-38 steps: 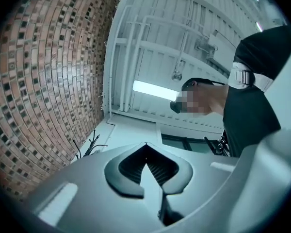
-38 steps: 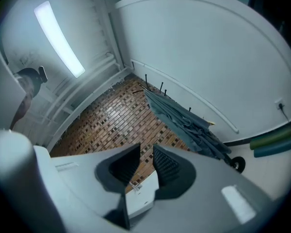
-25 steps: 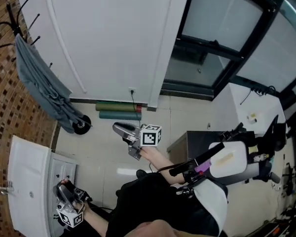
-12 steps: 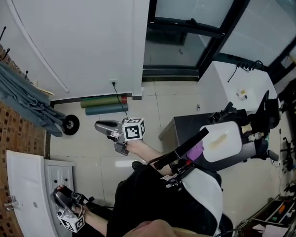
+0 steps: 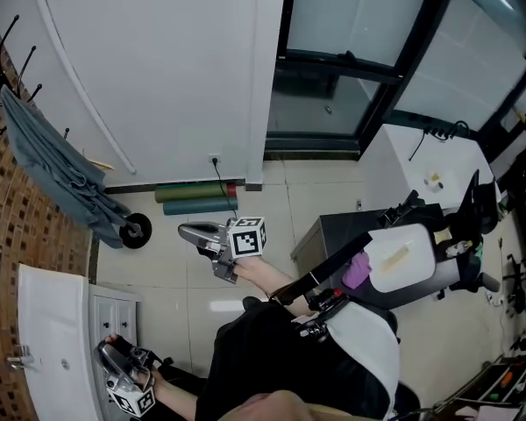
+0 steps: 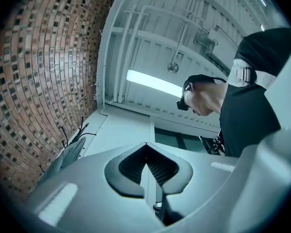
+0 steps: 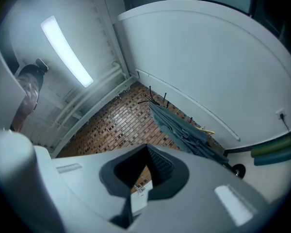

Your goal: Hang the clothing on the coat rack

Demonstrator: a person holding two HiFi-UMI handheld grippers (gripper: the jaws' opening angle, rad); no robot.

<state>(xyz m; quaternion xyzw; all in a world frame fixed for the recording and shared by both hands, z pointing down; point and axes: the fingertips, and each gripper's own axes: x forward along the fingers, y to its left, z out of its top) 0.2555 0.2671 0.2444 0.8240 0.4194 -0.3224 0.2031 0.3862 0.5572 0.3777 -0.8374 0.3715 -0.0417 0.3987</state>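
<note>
The grey clothing [image 5: 57, 169] hangs on the coat rack [image 5: 10, 51] by the brick wall [image 5: 17, 235], well apart from both my grippers. It covers the pole, so I see only the black hooks above and the round base [image 5: 137, 231] on the floor. My right gripper [image 5: 187, 231] points toward it; its jaws have just closed together and nothing is between them. My left gripper [image 5: 114, 356] is low, beside the white cabinet [image 5: 48, 323], also closed and empty. In the left gripper view the clothing is small and half hidden behind the gripper body.
</note>
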